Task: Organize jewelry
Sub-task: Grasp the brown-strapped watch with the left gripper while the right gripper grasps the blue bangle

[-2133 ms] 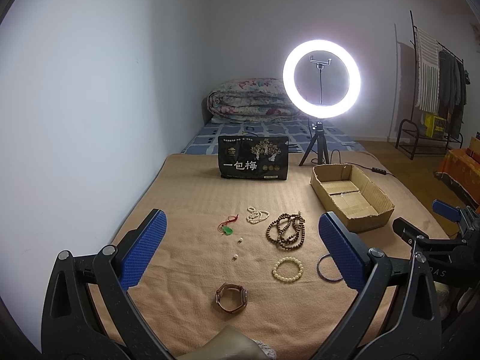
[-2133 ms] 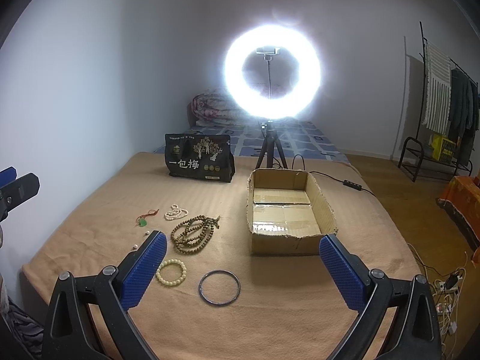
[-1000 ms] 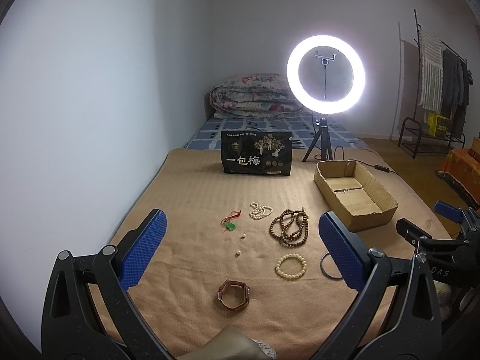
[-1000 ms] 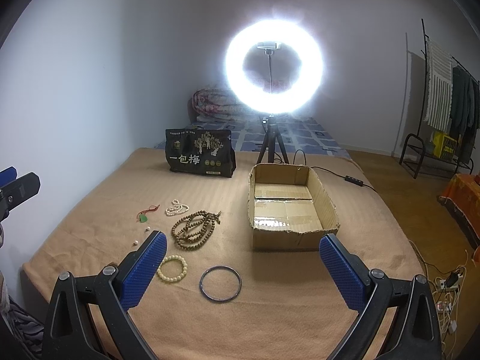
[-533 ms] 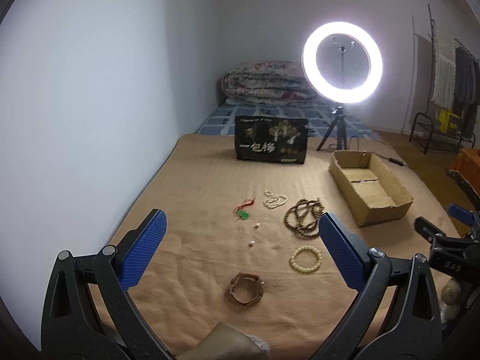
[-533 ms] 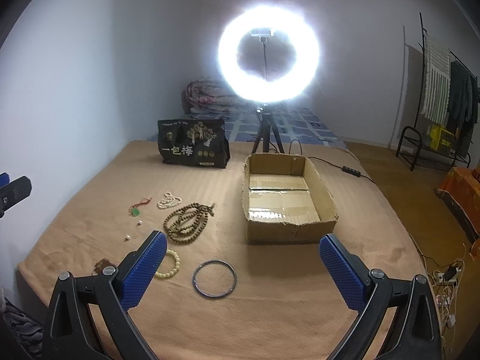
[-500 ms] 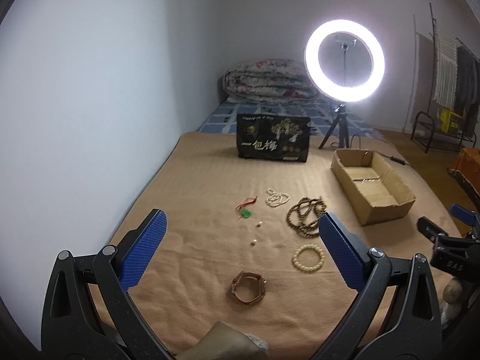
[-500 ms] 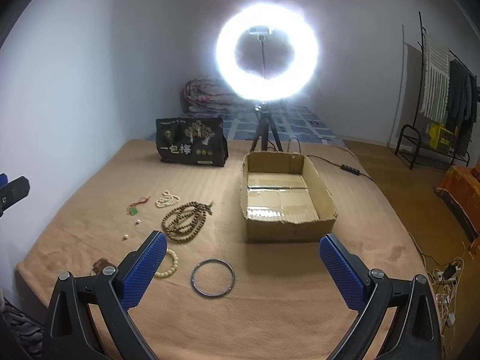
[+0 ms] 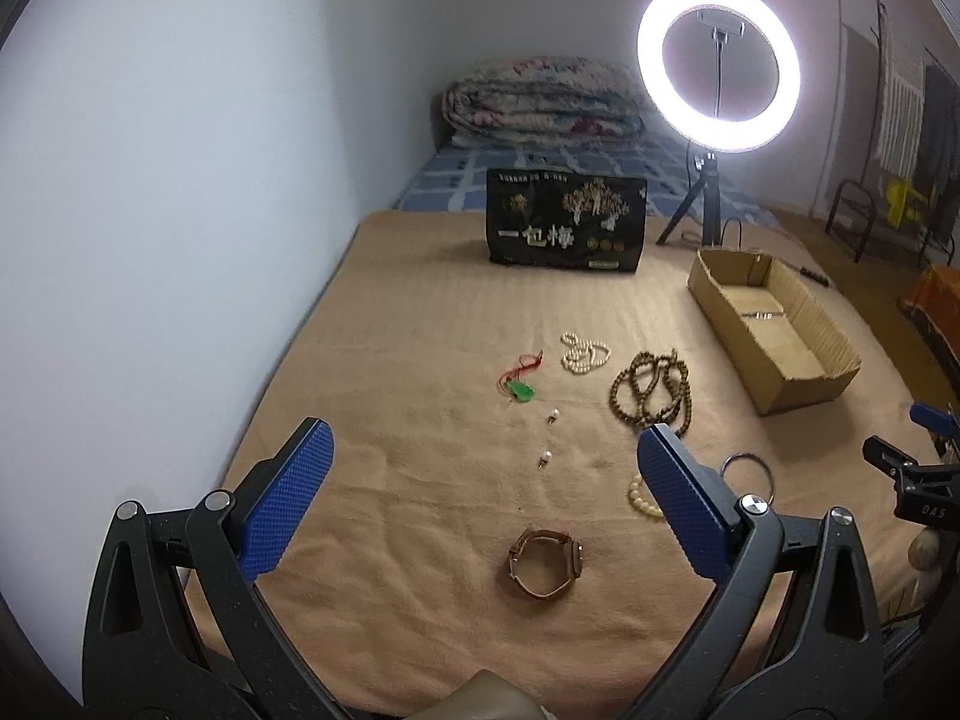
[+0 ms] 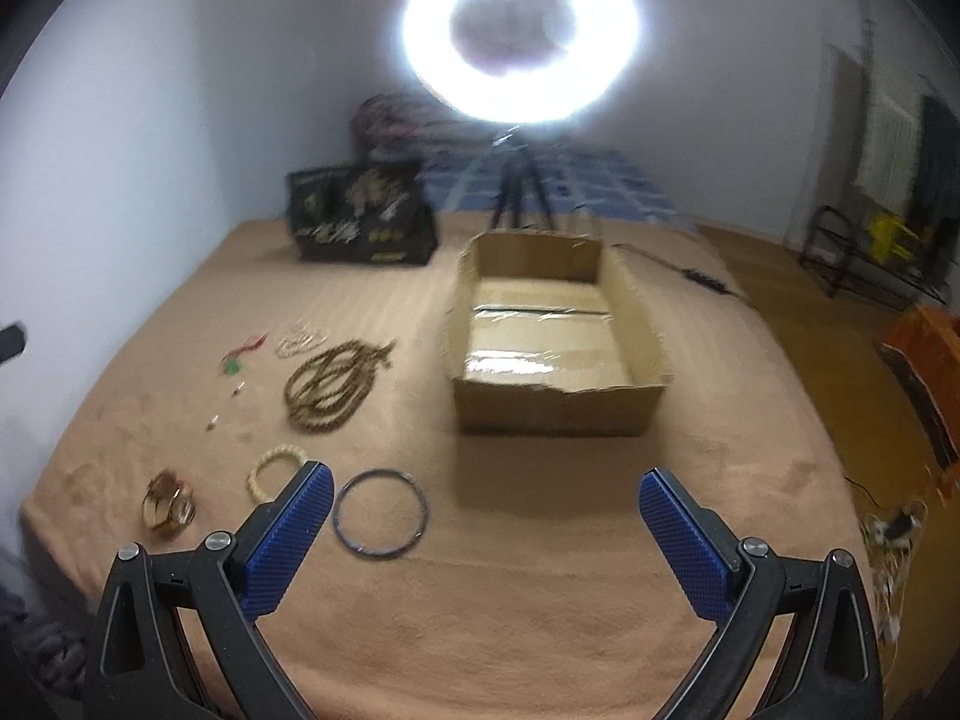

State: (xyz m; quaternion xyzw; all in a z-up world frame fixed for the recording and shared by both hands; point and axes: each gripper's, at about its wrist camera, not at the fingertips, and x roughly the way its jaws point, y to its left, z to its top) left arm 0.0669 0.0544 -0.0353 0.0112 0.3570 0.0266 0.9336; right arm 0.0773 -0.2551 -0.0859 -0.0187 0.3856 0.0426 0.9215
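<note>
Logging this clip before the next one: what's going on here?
A person holds two open grippers, left and right, above a tan blanket; neither holds anything. Jewelry lies loose on it: a watch, a pale bead bracelet, a metal bangle, brown beads, a pearl strand and a green pendant. The cardboard box looks empty, so sorting hasn't started.
</note>
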